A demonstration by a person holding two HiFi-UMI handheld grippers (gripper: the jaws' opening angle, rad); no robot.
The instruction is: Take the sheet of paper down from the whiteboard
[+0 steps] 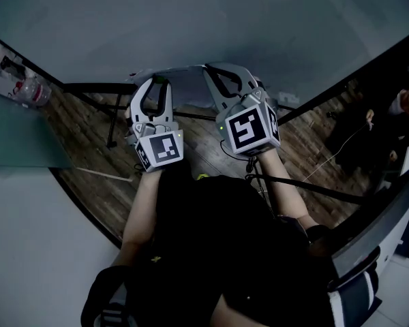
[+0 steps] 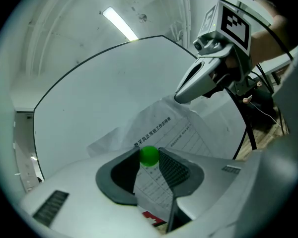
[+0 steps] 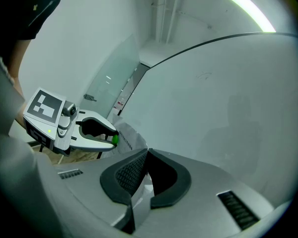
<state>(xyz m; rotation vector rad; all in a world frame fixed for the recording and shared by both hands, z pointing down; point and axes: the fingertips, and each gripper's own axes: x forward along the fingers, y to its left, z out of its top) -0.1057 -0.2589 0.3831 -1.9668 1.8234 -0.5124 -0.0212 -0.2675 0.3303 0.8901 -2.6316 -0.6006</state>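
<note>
Left gripper view: the left gripper [image 2: 149, 151], at lower centre, had its jaws partly closed, pinching a small green ball [image 2: 149, 155] between their tips. The sheet of paper [image 2: 175, 127], printed and creased, ran from between those jaws toward centre right, in front of the whiteboard [image 2: 104, 93]; whether it touched the board could not be told.

Right gripper view: the right gripper [image 3: 145, 153], at lower centre, had its jaws almost together, clamping an edge of the sheet.
</note>
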